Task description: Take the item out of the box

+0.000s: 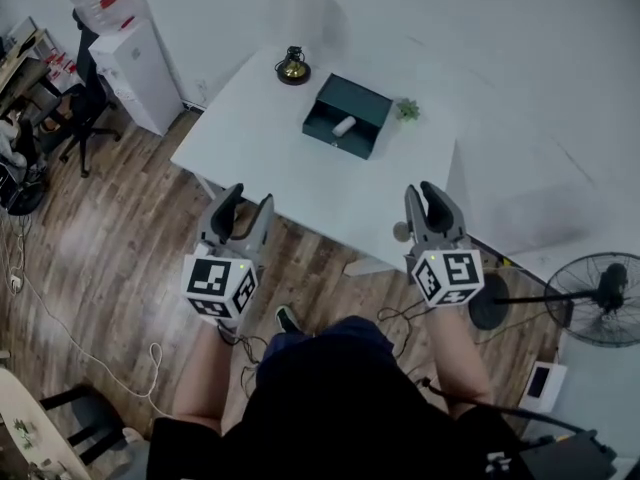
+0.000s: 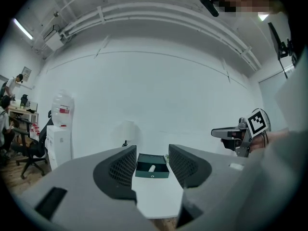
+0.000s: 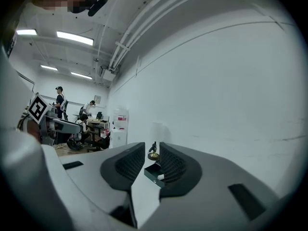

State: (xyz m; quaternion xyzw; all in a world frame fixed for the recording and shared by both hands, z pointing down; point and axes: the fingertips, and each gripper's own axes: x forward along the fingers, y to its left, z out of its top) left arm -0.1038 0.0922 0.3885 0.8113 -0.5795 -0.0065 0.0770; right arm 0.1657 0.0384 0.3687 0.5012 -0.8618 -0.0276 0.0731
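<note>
A dark green open box [image 1: 362, 104] sits at the far side of the white table [image 1: 270, 163], with a small white cylinder [image 1: 344, 126] lying inside it. Both grippers hover over the floor off the table's near edge, well short of the box. My left gripper [image 1: 247, 200] is open with nothing between its jaws; the box [image 2: 144, 173] and the cylinder [image 2: 151, 168] show far off through the gap in the left gripper view. My right gripper [image 1: 428, 193] is open with a narrower gap, also holding nothing; the box [image 3: 151, 173] shows between its jaws.
A brass ornament [image 1: 292, 66] stands on the table left of the box and a small green plant [image 1: 406, 109] right of it. A water dispenser [image 1: 135, 63] and an office chair [image 1: 85, 108] stand at the left, a floor fan [image 1: 600, 298] at the right. Cables lie on the wood floor.
</note>
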